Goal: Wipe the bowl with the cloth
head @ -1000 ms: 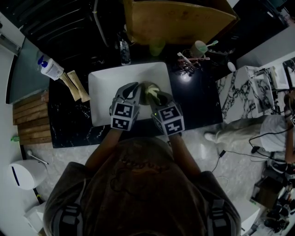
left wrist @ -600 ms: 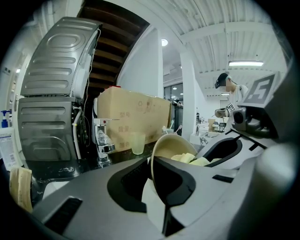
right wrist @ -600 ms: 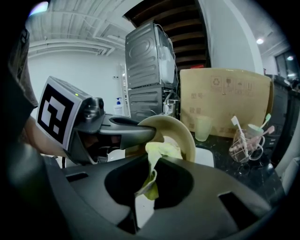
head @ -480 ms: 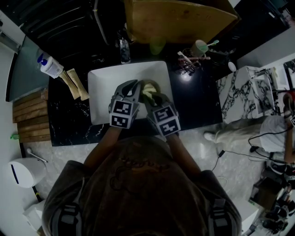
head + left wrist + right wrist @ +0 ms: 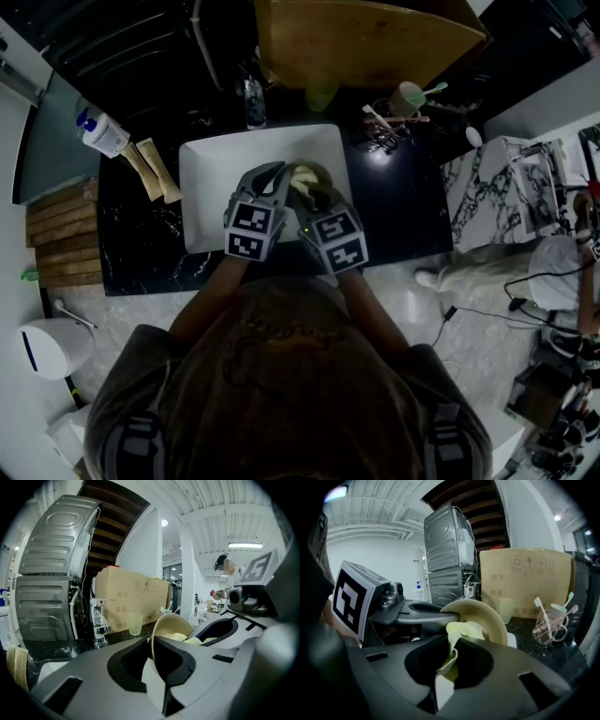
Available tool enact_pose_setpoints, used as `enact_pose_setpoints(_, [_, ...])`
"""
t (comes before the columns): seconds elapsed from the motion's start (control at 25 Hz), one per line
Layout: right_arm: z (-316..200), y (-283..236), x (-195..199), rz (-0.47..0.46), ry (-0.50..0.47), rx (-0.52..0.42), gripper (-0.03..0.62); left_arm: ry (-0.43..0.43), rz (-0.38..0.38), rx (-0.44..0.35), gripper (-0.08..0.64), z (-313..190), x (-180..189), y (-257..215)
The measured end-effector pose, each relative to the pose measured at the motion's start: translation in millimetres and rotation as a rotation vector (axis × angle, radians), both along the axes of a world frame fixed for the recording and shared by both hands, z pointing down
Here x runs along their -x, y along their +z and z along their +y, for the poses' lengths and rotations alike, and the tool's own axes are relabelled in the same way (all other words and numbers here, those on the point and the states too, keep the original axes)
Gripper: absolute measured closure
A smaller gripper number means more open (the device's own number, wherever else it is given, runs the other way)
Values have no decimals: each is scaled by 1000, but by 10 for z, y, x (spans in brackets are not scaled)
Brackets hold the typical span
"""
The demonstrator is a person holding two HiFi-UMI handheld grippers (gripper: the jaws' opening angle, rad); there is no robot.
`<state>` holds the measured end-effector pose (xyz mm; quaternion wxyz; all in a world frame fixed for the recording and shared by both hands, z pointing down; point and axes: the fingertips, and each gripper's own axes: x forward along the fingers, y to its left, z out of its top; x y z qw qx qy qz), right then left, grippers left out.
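i hold my left gripper [image 5: 278, 180] and my right gripper [image 5: 322, 197] side by side over the white basin [image 5: 211, 173]. the basin sits in the middle of the black tabletop [image 5: 403, 206], with its front rim close to the tabletop's near edge. the bowl [image 5: 302, 174] is between the two grippers, above the basin's right half, nearer the basin's far rim than its front one.

in the left gripper view my left jaws are closed on the bowl's rim. one jaw is inside the wall and one outside, and the pale rim runs up between them. the bowl stands tilted on its edge, with its mouth turned to the right, toward my other gripper.

in the right gripper view my right jaws are pinched shut on the yellow-green cloth [image 5: 461, 630]. a fold of it hangs down between them. the bunched end lies against the bowl's inner wall, just beyond the jaw tips, so the cloth touches the inside of the bowl. whether the jaw tips themselves reach the bowl i cannot tell.

a chrome faucet [image 5: 97, 620] stands past the basin's far rim, with a translucent cup [image 5: 135, 623] just beside it. a cardboard box [image 5: 131, 597] stands behind both, along the tabletop's far edge. a clear holder with toothbrushes [image 5: 551, 616] stands toward the tabletop's far right corner, well apart from the bowl.
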<state>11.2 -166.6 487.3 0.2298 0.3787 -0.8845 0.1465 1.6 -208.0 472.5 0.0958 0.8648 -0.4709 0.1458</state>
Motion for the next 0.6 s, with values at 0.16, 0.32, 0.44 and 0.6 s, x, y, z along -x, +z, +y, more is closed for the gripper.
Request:
enact_pose_setpoints(0.16, [-62, -79, -26, -5, 15, -23, 569, 8, 3, 6, 528, -3, -34, 19])
enact_pose_setpoints(0.32, [-112, -160, -47, -17, 26, -39, 569, 8, 8, 18, 531, 6, -43, 54])
enact_pose_setpoints(0.44, [-157, -212, -72, -25, 33, -54, 569, 8, 7, 21, 531, 17, -55, 70])
enact_pose_setpoints(0.6, [-215, -256, -136, -40, 43, -62, 569, 5, 7, 16, 532, 3, -61, 66])
